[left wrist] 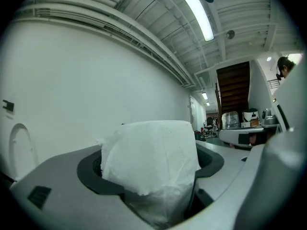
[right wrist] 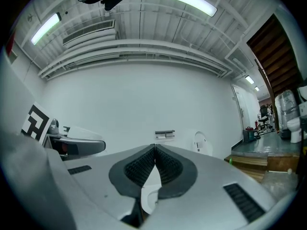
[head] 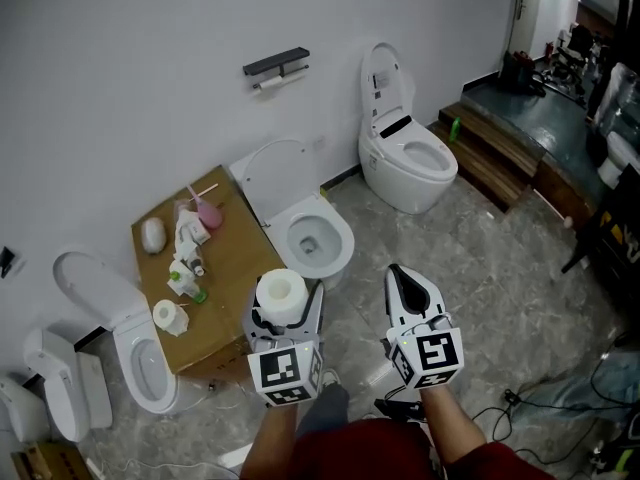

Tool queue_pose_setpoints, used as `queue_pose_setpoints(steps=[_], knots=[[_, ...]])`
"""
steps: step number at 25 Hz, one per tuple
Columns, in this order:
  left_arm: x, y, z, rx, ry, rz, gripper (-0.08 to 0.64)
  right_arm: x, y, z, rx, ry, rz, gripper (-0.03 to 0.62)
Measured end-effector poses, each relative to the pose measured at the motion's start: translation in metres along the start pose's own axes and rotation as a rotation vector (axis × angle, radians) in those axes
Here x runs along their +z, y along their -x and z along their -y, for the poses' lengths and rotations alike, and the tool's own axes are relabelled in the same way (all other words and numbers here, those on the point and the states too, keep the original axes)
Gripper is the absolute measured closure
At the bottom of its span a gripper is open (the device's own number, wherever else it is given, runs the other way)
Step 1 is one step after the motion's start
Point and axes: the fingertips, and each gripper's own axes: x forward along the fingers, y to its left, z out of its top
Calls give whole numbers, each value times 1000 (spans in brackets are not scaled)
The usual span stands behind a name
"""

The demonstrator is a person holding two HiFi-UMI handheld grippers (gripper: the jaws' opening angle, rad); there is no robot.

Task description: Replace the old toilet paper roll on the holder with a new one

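Two tools are pointing at the wall [head: 120, 88] | left tool [head: 287, 308] is gripping the new roll [left wrist: 149, 159] upright, ready for mounting | right tool [head: 398, 276] is riding closed and empty, presumably for clearing the old roll [head: 280, 81] off the distant holder [head: 276, 65].

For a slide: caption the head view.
Left tongs grip a full toilet roll; right tongs shut, empty; wall holder ahead.

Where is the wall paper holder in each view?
Head view: holder upper middle, on the white wall.
Left gripper view: not visible; the held roll blocks the middle.
Right gripper view: centre, just above the shut right tool.
Shared landmark: the white wall.
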Motion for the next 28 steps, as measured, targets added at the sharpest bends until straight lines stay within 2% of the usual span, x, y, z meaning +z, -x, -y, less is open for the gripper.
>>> queue_pose_setpoints(steps=[14,22,28], knots=[[16,-129,-100,-22,38,33,110,0,-167,-17,-4,41,-29,575],[17,-186,-115,-42,34,31,110,-1,-222,2,-35,32,-22,575],[16,-235,-109,-23,33,26,110,-9,-267,35,1,31,-29,575]])
